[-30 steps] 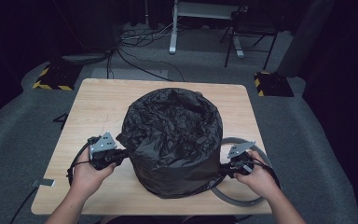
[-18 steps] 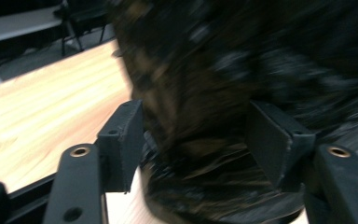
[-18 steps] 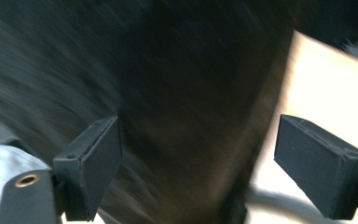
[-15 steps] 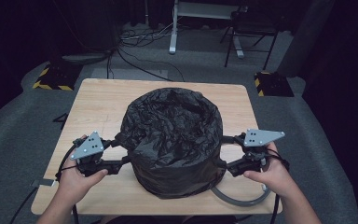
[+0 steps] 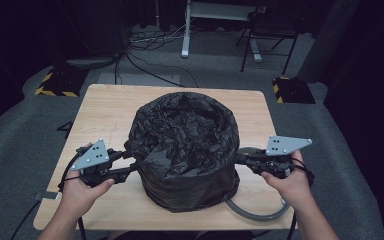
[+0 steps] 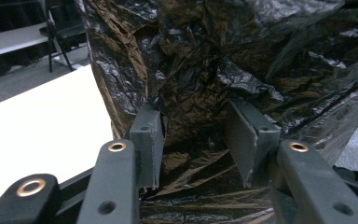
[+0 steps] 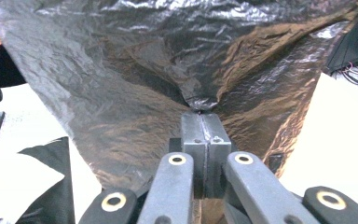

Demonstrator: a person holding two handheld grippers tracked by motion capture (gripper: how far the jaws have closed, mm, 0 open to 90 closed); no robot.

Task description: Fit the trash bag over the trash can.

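Right claw (image 7: 200, 122) clenched on a pinch of black bag (image 5: 185, 145), left claw (image 6: 198, 140) half-closing, jaws apart around bag's crumpled film, bag-covered bin mid tabletop (image 5: 105, 107), grey hose (image 5: 255, 214) beside.

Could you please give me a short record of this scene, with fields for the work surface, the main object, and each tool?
surface: wooden table
main object: black plastic bag covering a round bin, mid-table
left tool: at the bag's left side, jaws apart and just been closing, crumpled film between them, not pinched
right tool: at the bag's right side, jaws shut on a fold of the bag, film pulled taut
other item: grey hose curving at the bin's base, near edge
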